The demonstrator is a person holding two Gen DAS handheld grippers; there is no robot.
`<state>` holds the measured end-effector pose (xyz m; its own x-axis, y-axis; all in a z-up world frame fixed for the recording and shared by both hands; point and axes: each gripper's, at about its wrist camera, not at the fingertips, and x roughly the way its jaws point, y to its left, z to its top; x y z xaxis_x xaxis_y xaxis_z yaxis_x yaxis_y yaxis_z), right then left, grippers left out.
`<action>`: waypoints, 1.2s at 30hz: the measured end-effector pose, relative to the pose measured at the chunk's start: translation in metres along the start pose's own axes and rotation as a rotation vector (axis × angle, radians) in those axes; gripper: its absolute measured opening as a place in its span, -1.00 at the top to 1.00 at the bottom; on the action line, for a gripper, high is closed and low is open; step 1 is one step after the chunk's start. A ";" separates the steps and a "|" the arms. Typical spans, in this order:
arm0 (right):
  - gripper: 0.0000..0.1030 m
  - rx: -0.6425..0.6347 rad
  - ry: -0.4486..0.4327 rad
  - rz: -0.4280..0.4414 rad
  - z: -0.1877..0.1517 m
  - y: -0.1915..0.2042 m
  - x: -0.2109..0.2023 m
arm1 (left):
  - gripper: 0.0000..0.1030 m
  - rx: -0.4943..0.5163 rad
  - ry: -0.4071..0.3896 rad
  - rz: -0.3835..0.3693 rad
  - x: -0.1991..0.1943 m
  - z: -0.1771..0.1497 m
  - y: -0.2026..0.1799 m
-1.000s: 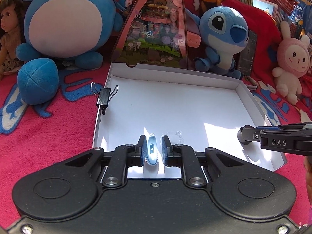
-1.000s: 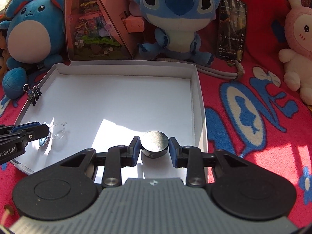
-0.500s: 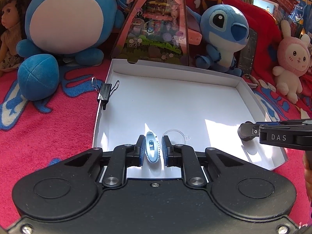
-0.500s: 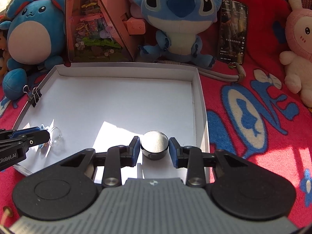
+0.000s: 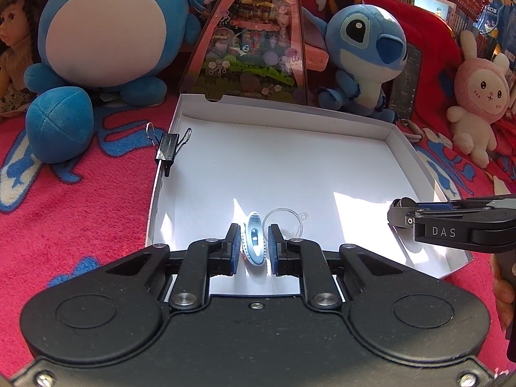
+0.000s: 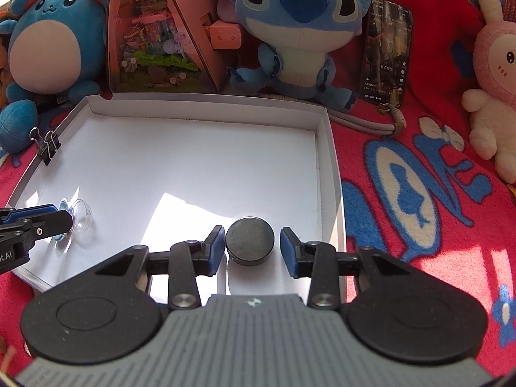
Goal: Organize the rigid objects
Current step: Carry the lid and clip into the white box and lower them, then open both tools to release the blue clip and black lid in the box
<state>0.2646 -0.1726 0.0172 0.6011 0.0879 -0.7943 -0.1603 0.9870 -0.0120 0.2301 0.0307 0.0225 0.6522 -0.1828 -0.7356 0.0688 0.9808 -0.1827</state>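
A shallow white box (image 5: 290, 161) (image 6: 193, 161) lies on the red blanket. My left gripper (image 5: 253, 247) stands over its near left part, jaws slightly apart around a small blue oval piece (image 5: 254, 246) with a clear suction cup (image 5: 283, 225) attached; there are small gaps on both sides. My right gripper (image 6: 252, 248) is open over the box's near right corner, with a round dark metal disc (image 6: 250, 242) lying on the box floor between its fingers, a gap on the right side. The suction cup (image 6: 80, 216) also shows in the right wrist view.
A black binder clip (image 5: 167, 150) (image 6: 48, 145) is clamped on the box's left wall. Plush toys (image 6: 303, 32), a pink triangular display house (image 5: 254, 42), a doll (image 5: 13, 51) and a phone (image 6: 387, 51) crowd behind the box.
Both grippers have opened a little and drawn back toward the near edge. The disc now rests on the box floor, and the blue piece stands loose between the left fingers.
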 end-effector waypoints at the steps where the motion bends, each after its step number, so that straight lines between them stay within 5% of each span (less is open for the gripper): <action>1: 0.06 -0.001 0.004 0.004 0.000 0.000 0.001 | 0.69 0.001 0.000 0.000 0.000 0.000 -0.001; 4: 0.25 -0.011 0.004 0.011 -0.001 0.001 0.002 | 0.69 0.002 0.000 0.000 0.001 0.000 -0.001; 10: 0.27 -0.006 0.005 0.015 -0.002 0.001 0.002 | 0.67 0.005 0.000 -0.002 0.001 0.000 -0.001; 13: 0.25 -0.010 -0.003 0.013 -0.002 0.001 0.003 | 0.47 0.008 -0.006 -0.010 0.000 -0.001 -0.002; 14: 0.01 -0.012 -0.006 0.011 -0.002 0.001 0.002 | 0.36 0.008 -0.009 -0.011 -0.001 -0.002 -0.002; 18: -0.19 -0.028 -0.022 0.016 0.000 0.001 -0.002 | 0.25 0.026 -0.030 -0.014 -0.006 -0.002 -0.005; 36: -0.44 -0.033 -0.093 0.055 -0.022 -0.011 -0.044 | -0.35 0.074 -0.091 -0.072 -0.053 -0.016 -0.012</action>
<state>0.2230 -0.1904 0.0387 0.6605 0.1551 -0.7347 -0.2195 0.9756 0.0086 0.1830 0.0277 0.0532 0.7095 -0.2490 -0.6593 0.1707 0.9684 -0.1820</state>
